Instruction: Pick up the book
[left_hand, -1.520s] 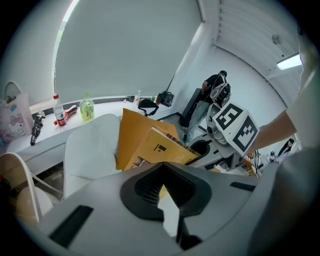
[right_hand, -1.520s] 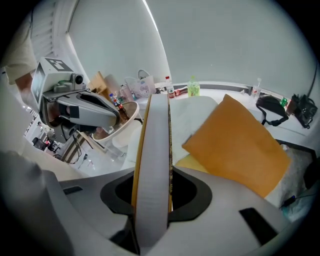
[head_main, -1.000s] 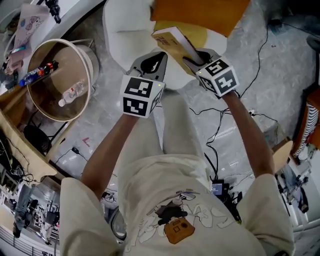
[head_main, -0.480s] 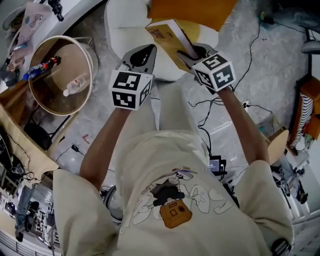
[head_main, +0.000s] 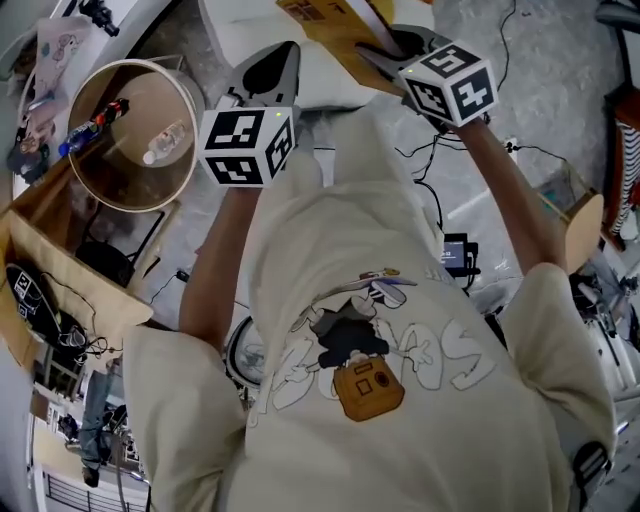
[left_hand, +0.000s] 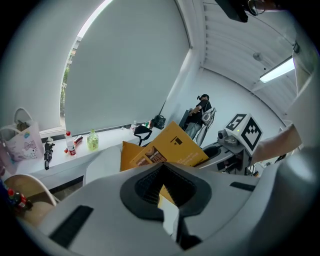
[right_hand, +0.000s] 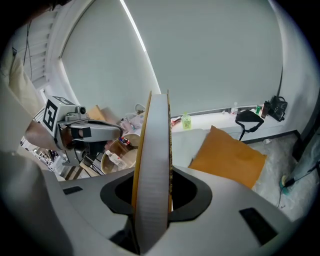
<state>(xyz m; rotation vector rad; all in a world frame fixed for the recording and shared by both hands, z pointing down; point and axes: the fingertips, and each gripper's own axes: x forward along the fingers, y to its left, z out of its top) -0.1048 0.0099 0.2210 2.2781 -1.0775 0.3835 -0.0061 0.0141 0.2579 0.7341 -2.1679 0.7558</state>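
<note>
At the far left a round bin (head_main: 112, 172) stands on the floor with a clear bottle (head_main: 165, 143) and a red-and-blue one (head_main: 95, 122) lying inside it. Just right of it the left gripper (head_main: 282, 58) is held up in front of the person, its marker cube facing the head camera. Its jaws are closed together with nothing between them (its own view shows only a thin slit where they meet). It hangs over the near edge of a white seat (head_main: 325, 85). Beyond its tips, and apart from them, is the book (head_main: 335, 28), yellow-covered and tilted, up in the air clear of the seat. The right gripper (head_main: 385, 45) has hold of it, with both jaws clamped tight on the covers near one corner. In the right gripper view the book runs edge-on straight up between the jaws, pale page edges facing the camera. Farther right in that view an orange cushion (right_hand: 230, 155) lies on the seat, and black cables (head_main: 430, 150) trail across the floor below the right forearm.
</note>
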